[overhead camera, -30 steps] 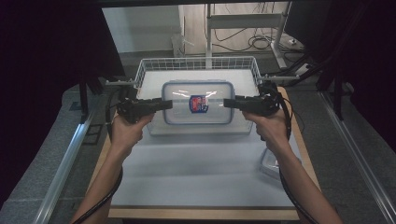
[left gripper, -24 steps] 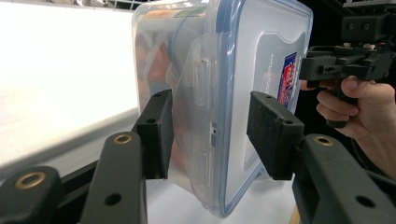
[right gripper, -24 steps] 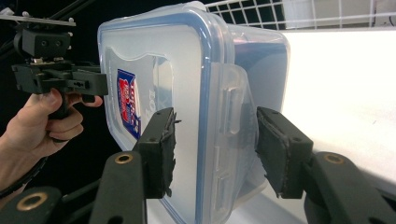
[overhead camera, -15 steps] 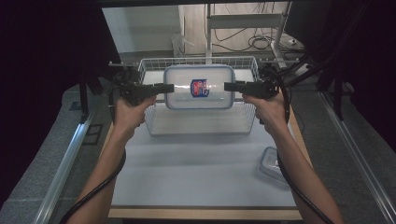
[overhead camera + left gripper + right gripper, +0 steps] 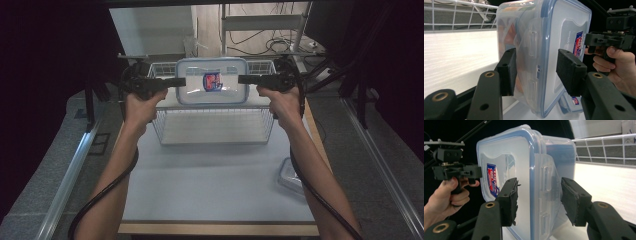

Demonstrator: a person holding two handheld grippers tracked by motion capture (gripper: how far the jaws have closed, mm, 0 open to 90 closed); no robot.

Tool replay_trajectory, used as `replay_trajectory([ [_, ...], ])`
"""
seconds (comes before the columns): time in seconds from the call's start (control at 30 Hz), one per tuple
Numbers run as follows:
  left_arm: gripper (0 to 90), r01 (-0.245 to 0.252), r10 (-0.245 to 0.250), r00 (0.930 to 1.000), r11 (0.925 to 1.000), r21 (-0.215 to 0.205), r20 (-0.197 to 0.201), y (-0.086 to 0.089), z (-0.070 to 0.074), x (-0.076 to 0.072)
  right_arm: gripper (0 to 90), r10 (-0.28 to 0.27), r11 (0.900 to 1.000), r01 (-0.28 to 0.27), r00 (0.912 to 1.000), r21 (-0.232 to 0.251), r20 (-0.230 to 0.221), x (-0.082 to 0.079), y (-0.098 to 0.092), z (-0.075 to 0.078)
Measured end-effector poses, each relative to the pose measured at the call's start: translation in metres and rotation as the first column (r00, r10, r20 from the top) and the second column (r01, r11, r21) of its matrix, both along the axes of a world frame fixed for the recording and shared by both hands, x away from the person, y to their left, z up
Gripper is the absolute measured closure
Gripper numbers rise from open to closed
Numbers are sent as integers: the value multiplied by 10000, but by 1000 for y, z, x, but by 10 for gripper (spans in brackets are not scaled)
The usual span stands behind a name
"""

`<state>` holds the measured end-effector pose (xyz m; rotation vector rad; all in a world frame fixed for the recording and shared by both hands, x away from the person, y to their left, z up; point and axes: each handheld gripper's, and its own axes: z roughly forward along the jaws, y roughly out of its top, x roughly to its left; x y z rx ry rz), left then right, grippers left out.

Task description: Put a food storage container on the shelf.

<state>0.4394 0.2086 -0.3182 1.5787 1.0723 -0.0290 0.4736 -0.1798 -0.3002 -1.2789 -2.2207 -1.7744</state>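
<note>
A clear plastic container (image 5: 212, 87) with a blue-rimmed lid and a red-and-blue sticker hangs in the air over the far part of a white wire basket (image 5: 215, 127). My left gripper (image 5: 179, 82) is shut on its left short side and my right gripper (image 5: 244, 79) on its right short side. In the left gripper view the container (image 5: 549, 37) sits between the pads of my left gripper (image 5: 539, 72). In the right gripper view the container (image 5: 509, 162) is clamped at its side latch by my right gripper (image 5: 539, 201).
The basket stands at the back of a pale table top (image 5: 215, 185). A second small clear container (image 5: 292, 176) lies near the table's right edge by the right forearm. Dark stands and cables flank both sides, and a metal rail (image 5: 65, 180) runs along the left.
Both grippers have carried the container up and away from the person, from the table just in front of the basket to above the basket's far part.
</note>
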Motion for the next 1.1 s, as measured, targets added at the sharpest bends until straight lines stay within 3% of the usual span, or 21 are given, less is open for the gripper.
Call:
replay_trajectory([
  [0.13, 518, -52, 51, 10000, 9995, -296, -61, 2, -6, 6, 489, -112, 9999, 113, 9998, 42, -153, 7, 2, -2],
  [0.37, 510, -129, 128, 9998, 9999, -89, -154, 1, -2, 8, 486, -99, 9999, 107, 9982, 135, -584, 14, 2, -2],
  [0.63, 494, -301, 301, 9995, 9995, -44, 79, -1, -6, 9, 478, -271, 9983, 292, 9988, 508, -406, 18, 1, -8],
  [0.93, 481, -443, 444, 9990, 9987, -263, 41, 0, -9, 13, 473, -474, 9954, 502, 9982, 814, -355, 21, 1, -14],
  [1.0, 440, -547, 547, 9985, 9985, -44, 51, -2, -10, 14, 457, -551, 9960, 568, 9981, 690, -269, 21, 1, -15],
  [1.03, 428, -623, 616, 9980, 9971, 437, 162, -7, -11, 14, 439, -598, 9966, 603, 9981, 564, -119, 22, 2, -15],
  [1.07, 424, -623, 616, 9980, 9971, 437, 162, -7, -11, 14, 439, -598, 9966, 603, 9981, 564, -119, 22, 2, -15],
  [1.1, 424, -763, 743, 9968, 9943, 740, 300, -10, -10, 13, 425, -717, 9964, 724, 9973, 434, -173, 21, 4, -16],
])
